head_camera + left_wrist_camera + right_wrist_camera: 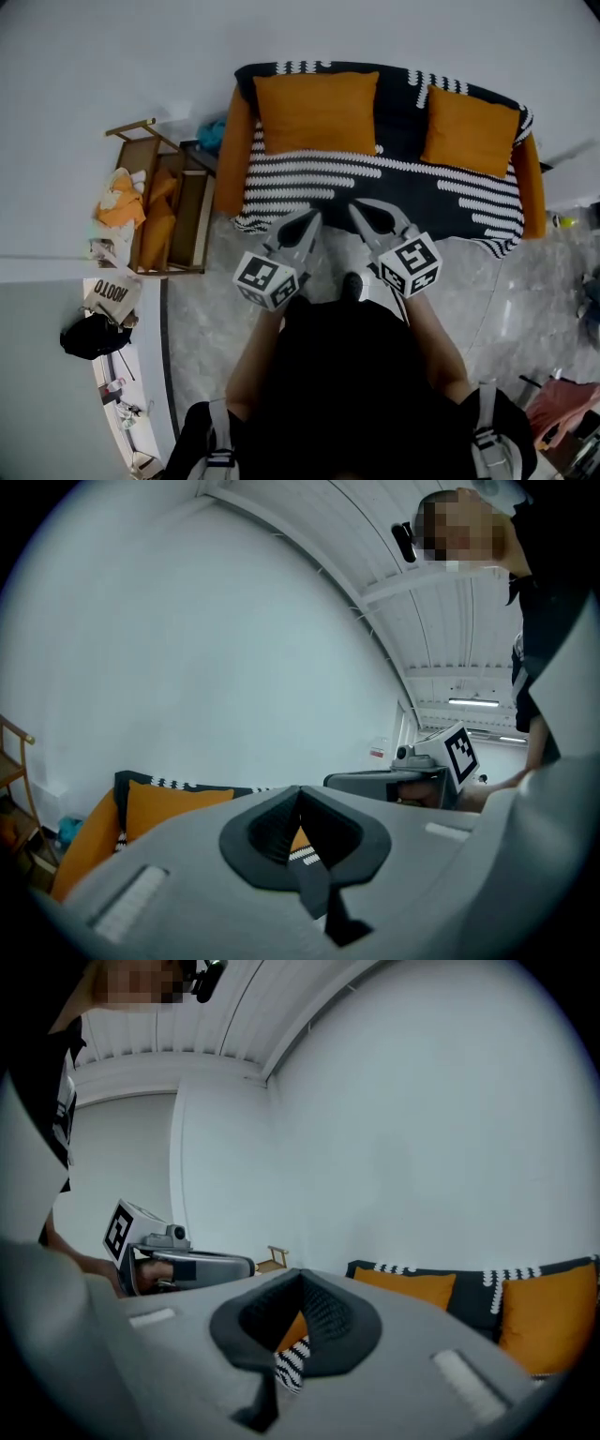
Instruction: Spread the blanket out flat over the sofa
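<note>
Head view, mid frame, my left gripper point(313, 217), right gripper point(357, 209), both shut tight, empty, tips at blanket point(412, 183) edge, sofa point(231, 159)

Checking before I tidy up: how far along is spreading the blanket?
Looks nearly done: the blanket covers seat and back of the sofa, two cushions on it. In hand: left claw and right claw, both shut, at its front edge. Left: perhaps smoothing that edge.
</note>
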